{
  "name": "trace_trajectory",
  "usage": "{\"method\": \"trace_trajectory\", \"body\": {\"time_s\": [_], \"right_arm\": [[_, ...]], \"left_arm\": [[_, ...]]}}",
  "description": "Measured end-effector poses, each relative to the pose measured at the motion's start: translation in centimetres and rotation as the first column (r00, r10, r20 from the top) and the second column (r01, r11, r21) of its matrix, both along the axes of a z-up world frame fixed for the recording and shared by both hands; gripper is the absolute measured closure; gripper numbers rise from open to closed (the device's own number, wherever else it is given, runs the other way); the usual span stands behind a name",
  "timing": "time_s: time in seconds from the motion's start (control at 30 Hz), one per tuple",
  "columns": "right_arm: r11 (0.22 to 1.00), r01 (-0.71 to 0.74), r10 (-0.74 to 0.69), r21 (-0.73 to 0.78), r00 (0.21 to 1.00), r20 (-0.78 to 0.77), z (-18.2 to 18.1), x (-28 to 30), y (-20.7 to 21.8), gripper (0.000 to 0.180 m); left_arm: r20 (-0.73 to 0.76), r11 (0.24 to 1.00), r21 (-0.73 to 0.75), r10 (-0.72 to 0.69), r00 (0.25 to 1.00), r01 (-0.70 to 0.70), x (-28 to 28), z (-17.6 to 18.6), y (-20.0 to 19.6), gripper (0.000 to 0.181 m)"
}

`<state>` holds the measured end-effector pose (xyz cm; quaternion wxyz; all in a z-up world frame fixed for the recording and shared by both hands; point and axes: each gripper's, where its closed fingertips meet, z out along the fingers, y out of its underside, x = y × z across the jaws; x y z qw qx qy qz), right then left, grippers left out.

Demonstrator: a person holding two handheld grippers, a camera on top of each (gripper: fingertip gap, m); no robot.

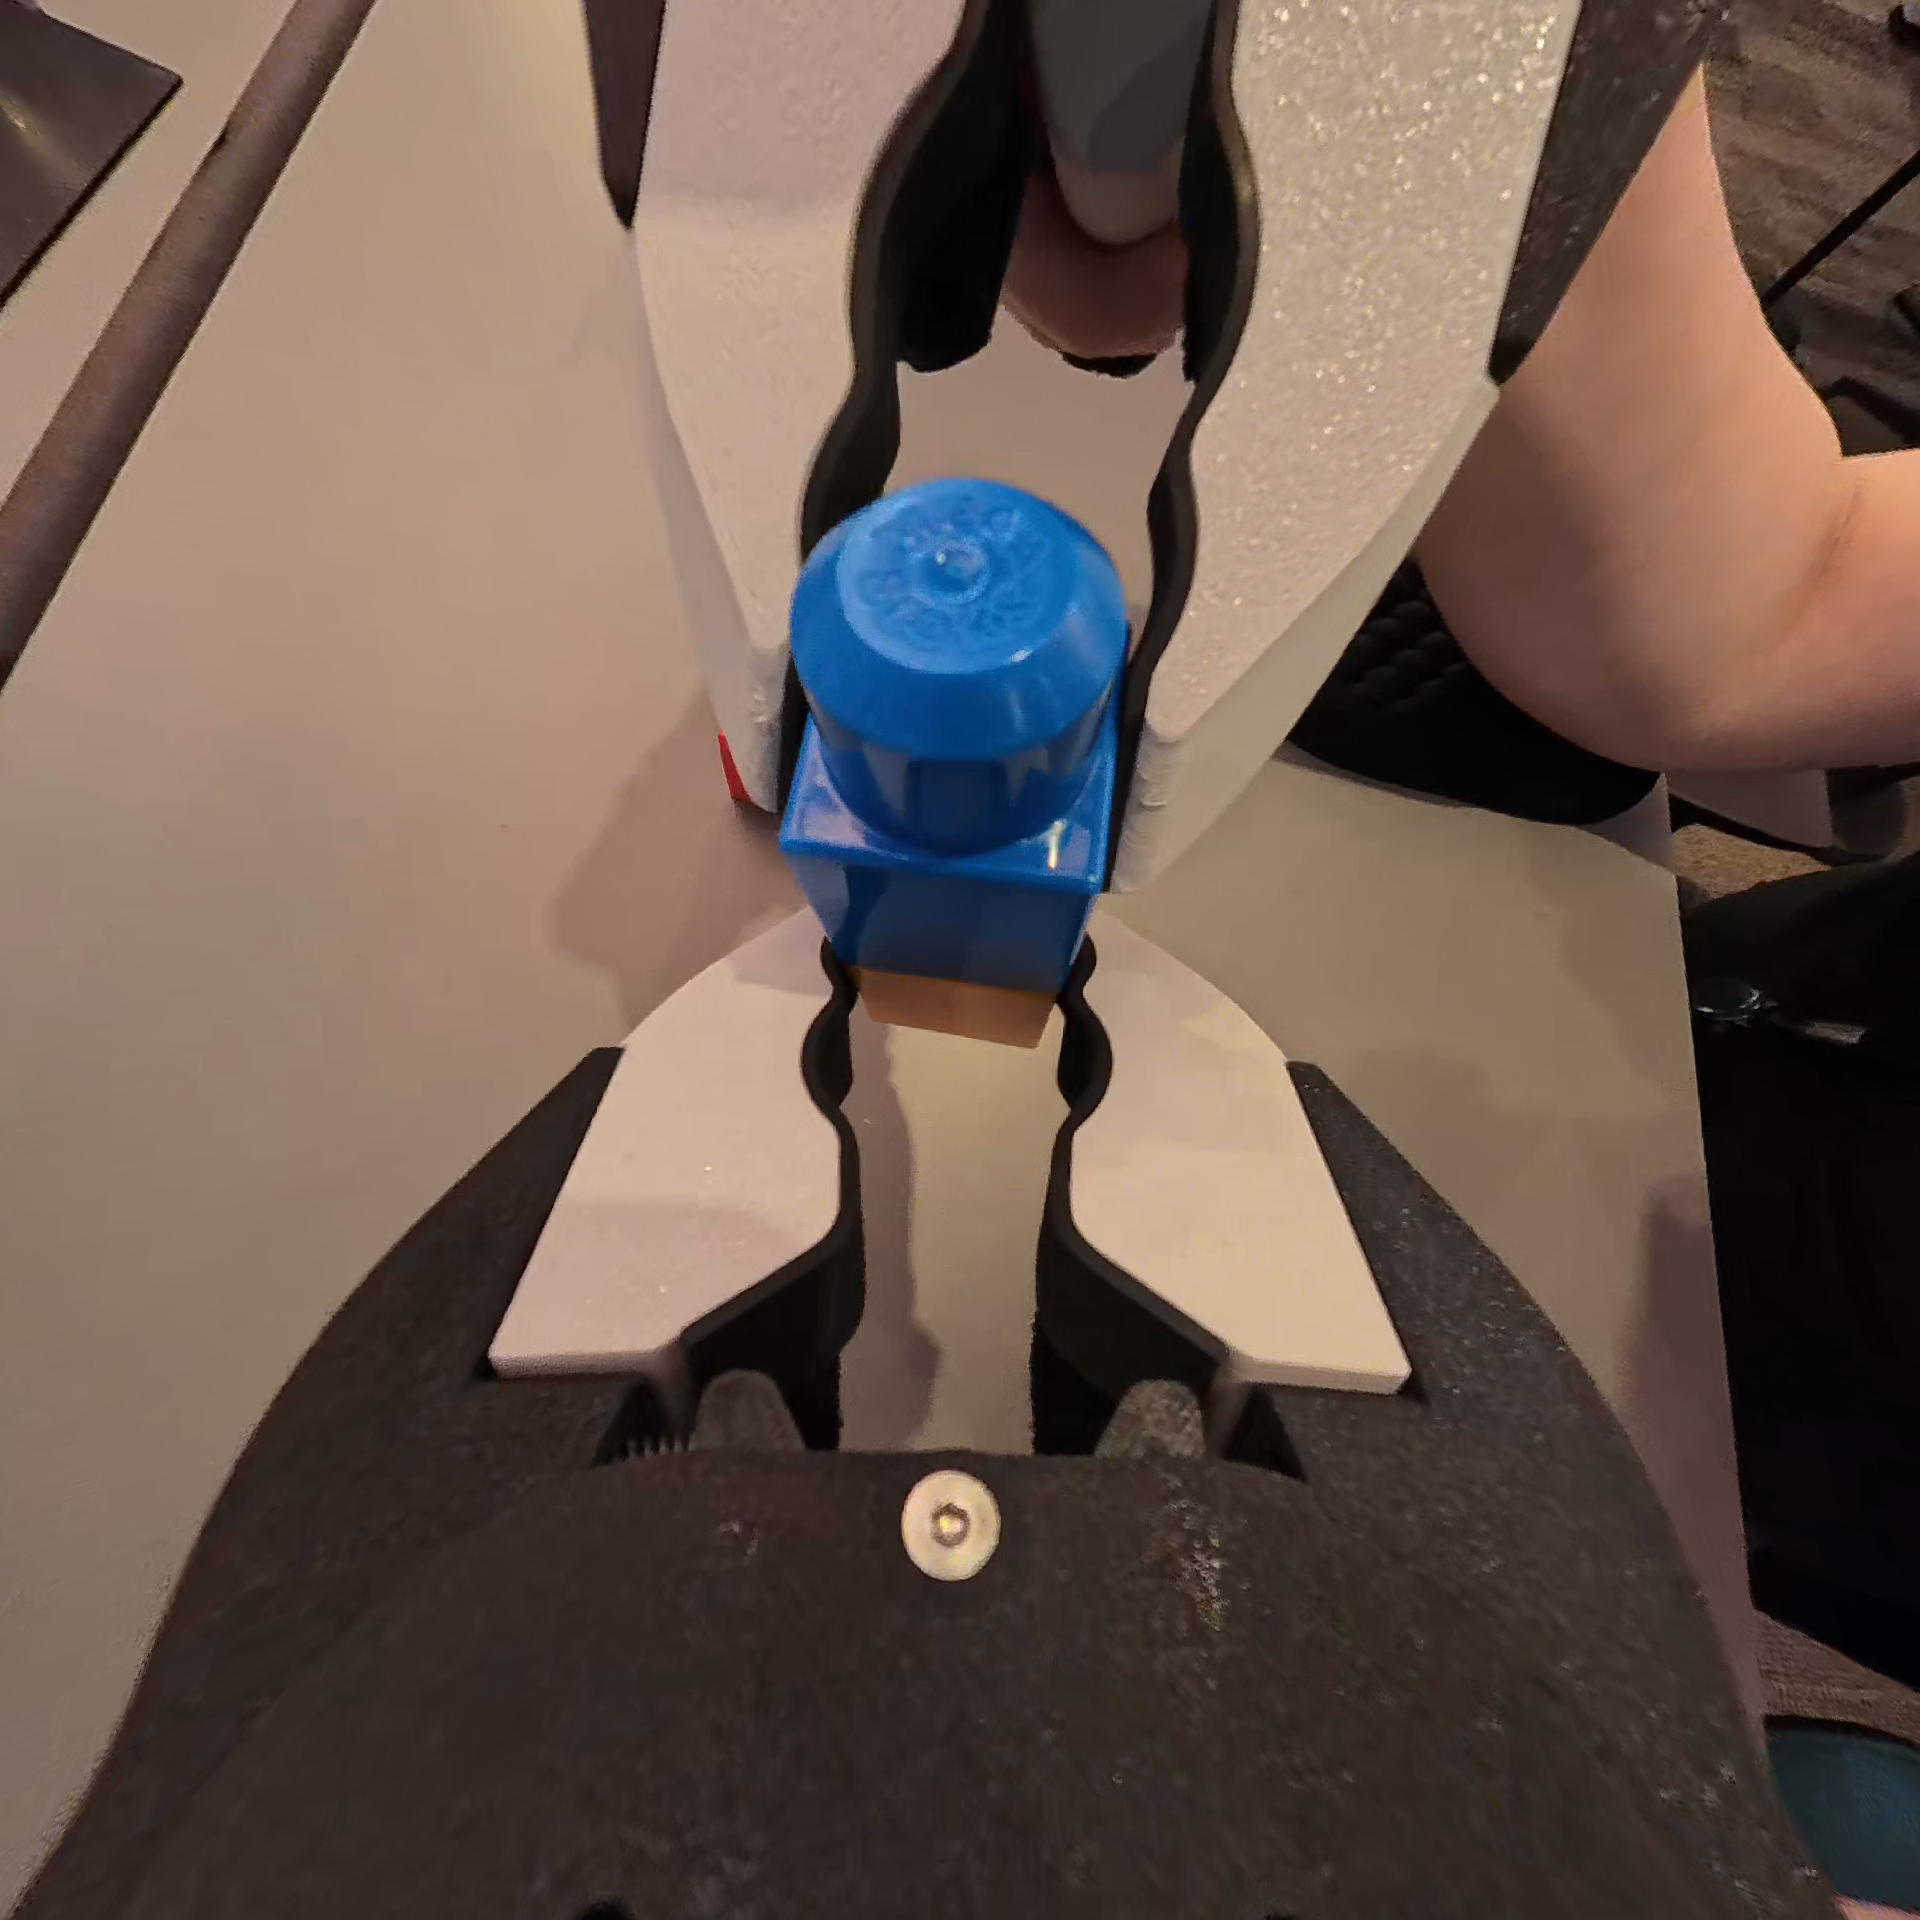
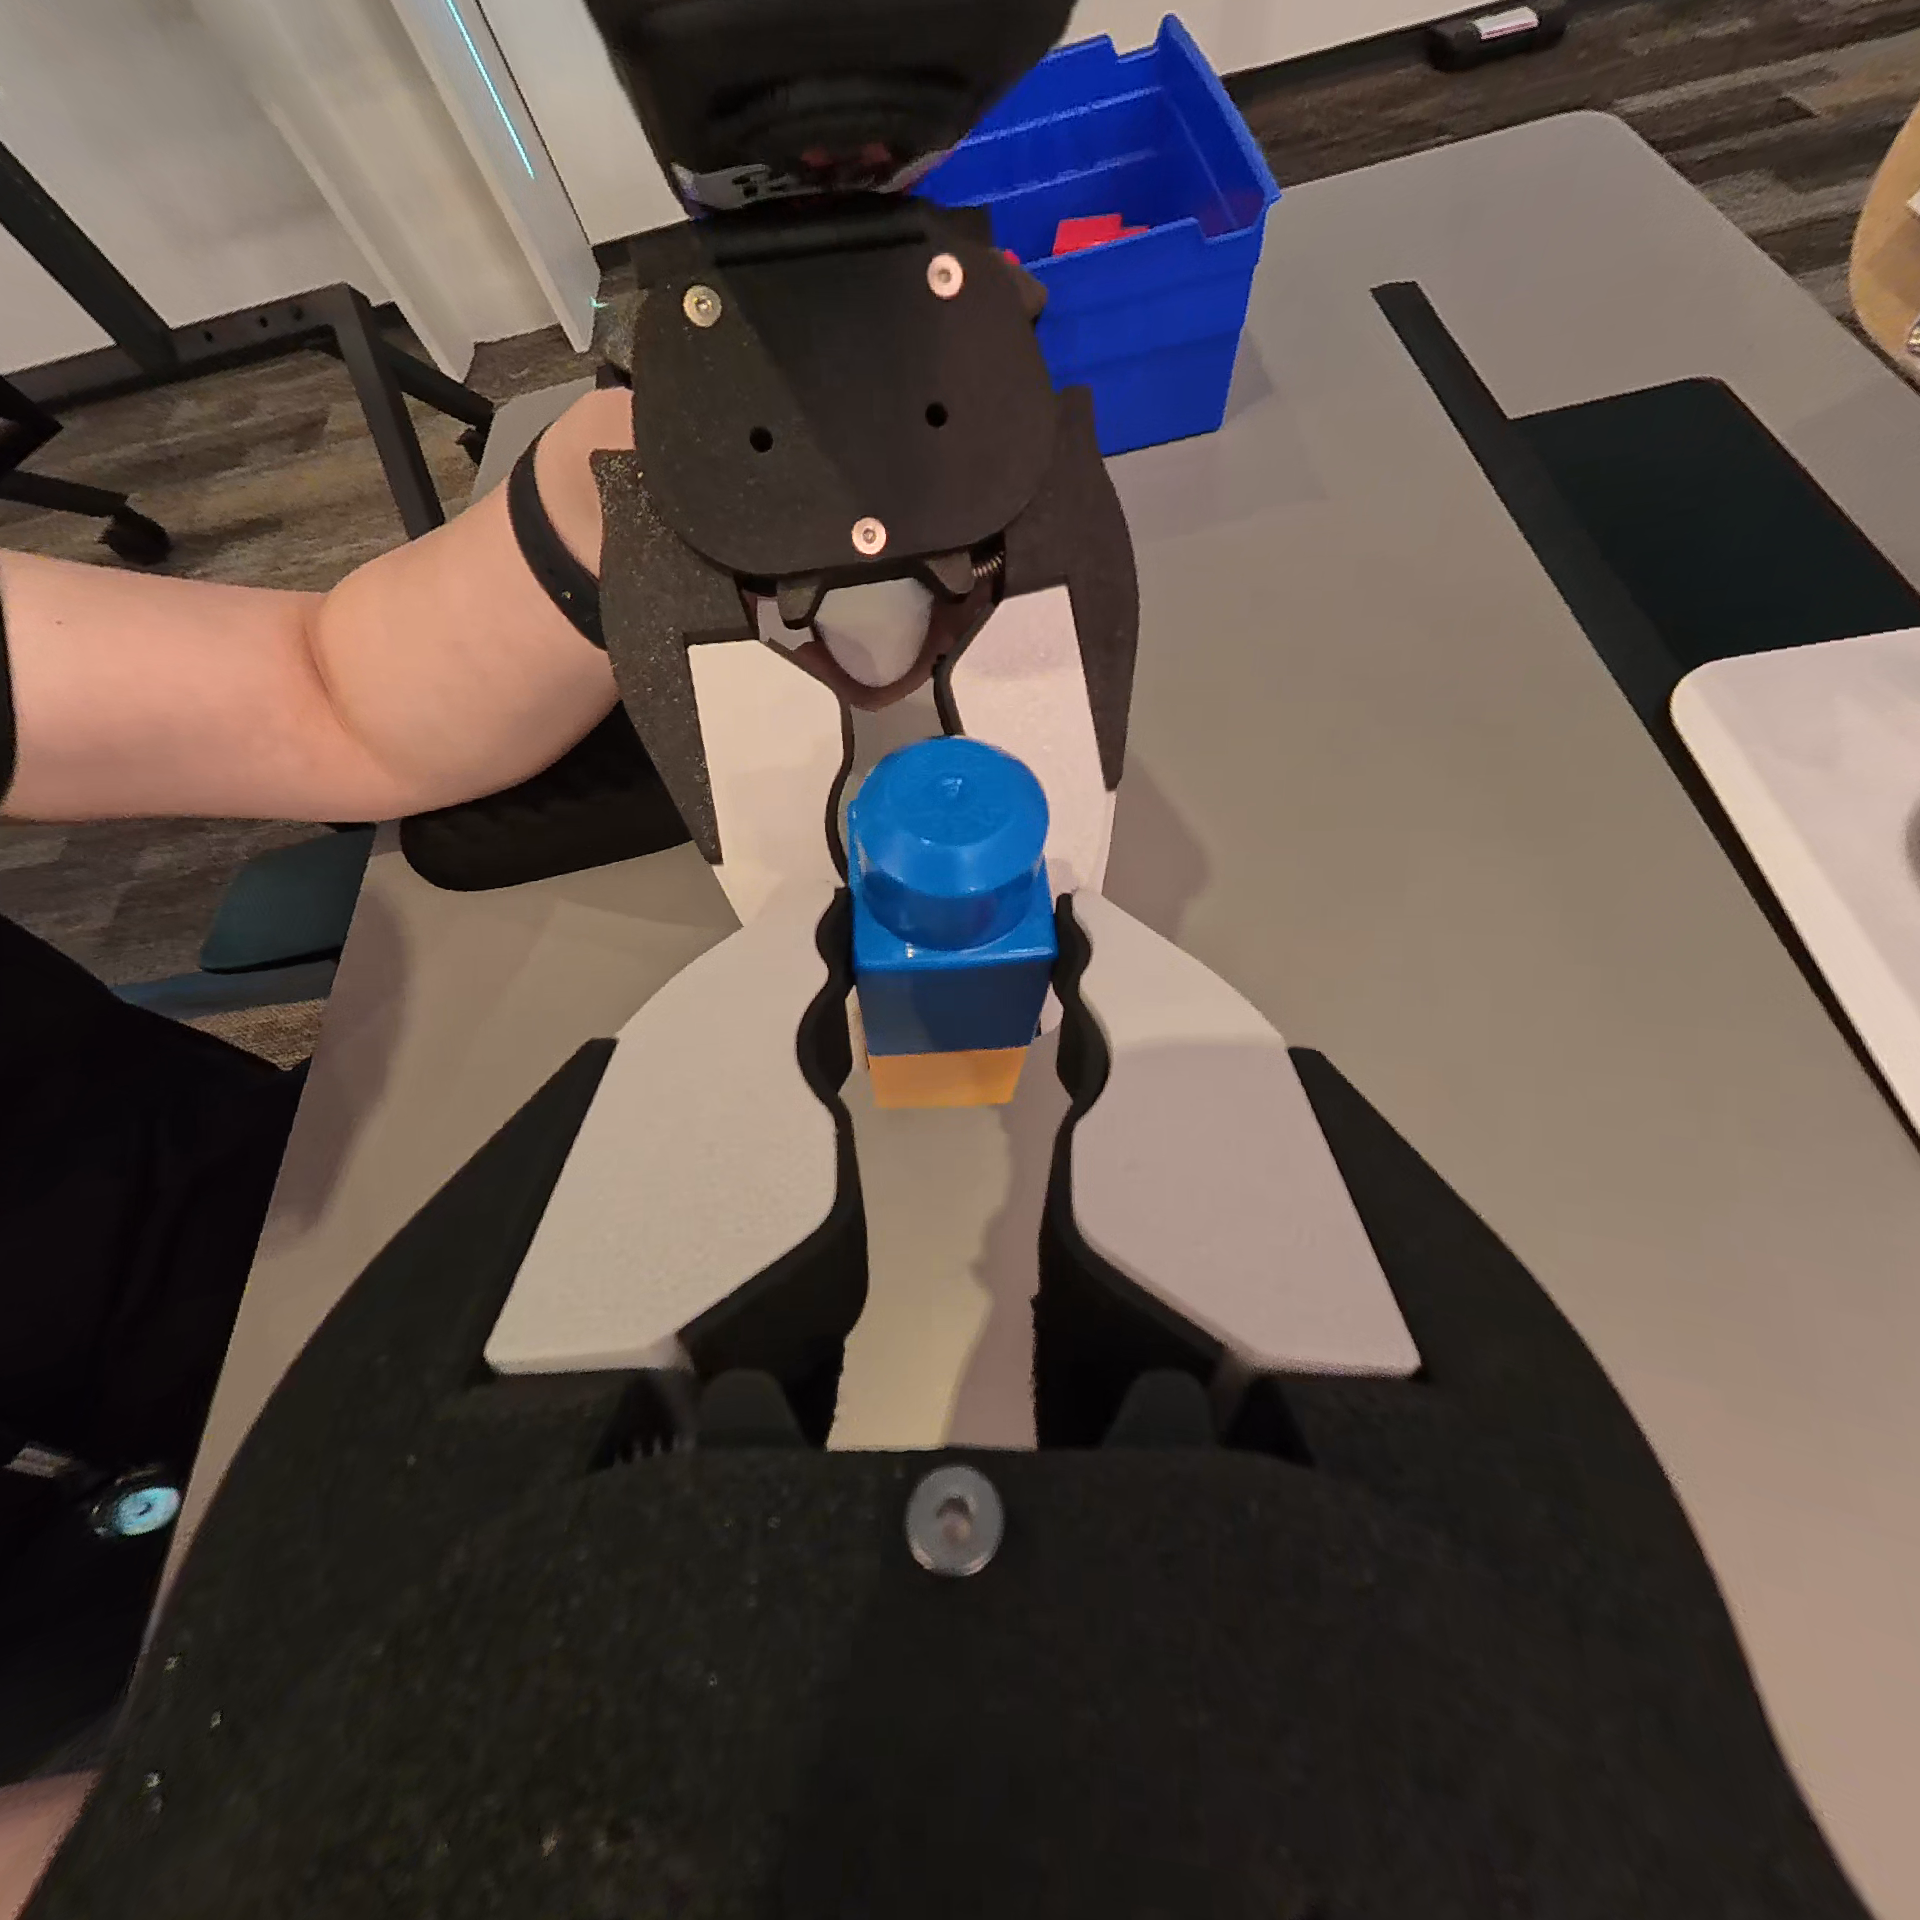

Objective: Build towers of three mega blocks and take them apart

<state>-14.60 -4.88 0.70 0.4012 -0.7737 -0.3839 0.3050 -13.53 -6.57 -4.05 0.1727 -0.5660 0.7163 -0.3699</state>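
a: where is the blue block [image 1: 951, 821] sitting?

b: it's standing stud up on an orange block [image 1: 951, 1013], near the middle of the grey table [image 1: 343, 727]. a sliver of red is showing behind it, too hidden to name.

a: and the grippers?

b: the left gripper [image 1: 951, 982] is closing narrow around the stack, low, about where blue meets orange. the right gripper [image 2: 956, 971] is pinching the blue block from the opposite side.

a: what could be going wrong?

b: i'm judging that with both clamping near the seam, a pull may drag the orange block up too, or tip the stack.

a: any writing?

b: the stud top is carrying raised lettering, too blurred to read. a blue bin [image 2: 1153, 301] holding red pieces is sitting toward the table's far edge.
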Motion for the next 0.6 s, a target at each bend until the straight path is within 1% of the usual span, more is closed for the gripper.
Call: {"method": "trace_trajectory", "body": {"time_s": [0.13,0.23,0.3,0.43,0.5,0.57,0.6], "right_arm": [[1.0,0.015,-0.016,-0.027,0.999,-0.048,0.1,0.2,0.3,0.144],[0.999,0.024,-0.025,-0.038,0.999,-0.027,-0.4,0.1,0.5,0.144],[0.998,0.031,-0.033,-0.046,0.998,-0.045,-0.2,0.1,0.5,0.144],[0.999,0.01,-0.012,-0.036,0.999,-0.039,-0.2,0.0,0.3,0.144],[1.0,0.004,-0.005,-0.02,1.0,-0.026,0.0,0.2,0.2,0.144],[1.0,0.024,-0.023,0.009,0.999,-0.041,0.6,0.7,0.3,0.144],[0.999,0.038,-0.036,0.024,0.997,-0.062,1.2,1.0,0.4,0.144]], "left_arm": [[0.004,0.998,-0.055,0.01,1.0,-0.01,0.2,0.1,0.0,0.145],[-0.024,0.999,-0.038,0.022,0.999,-0.023,0.0,-0.3,0.3,0.145],[-0.022,0.998,-0.062,0.024,0.999,-0.025,0.0,-0.1,0.2,0.145],[-0.022,0.999,-0.047,0.013,1.0,-0.014,-0.1,-0.1,0.0,0.144],[0.005,0.997,-0.078,0.015,1.0,-0.014,0.2,0.2,-0.1,0.144],[0.078,0.995,-0.103,0.029,0.997,-0.021,0.7,1.1,0.1,0.143],[0.123,0.993,-0.119,0.035,0.992,-0.02,1.0,1.7,0.0,0.14]]}}
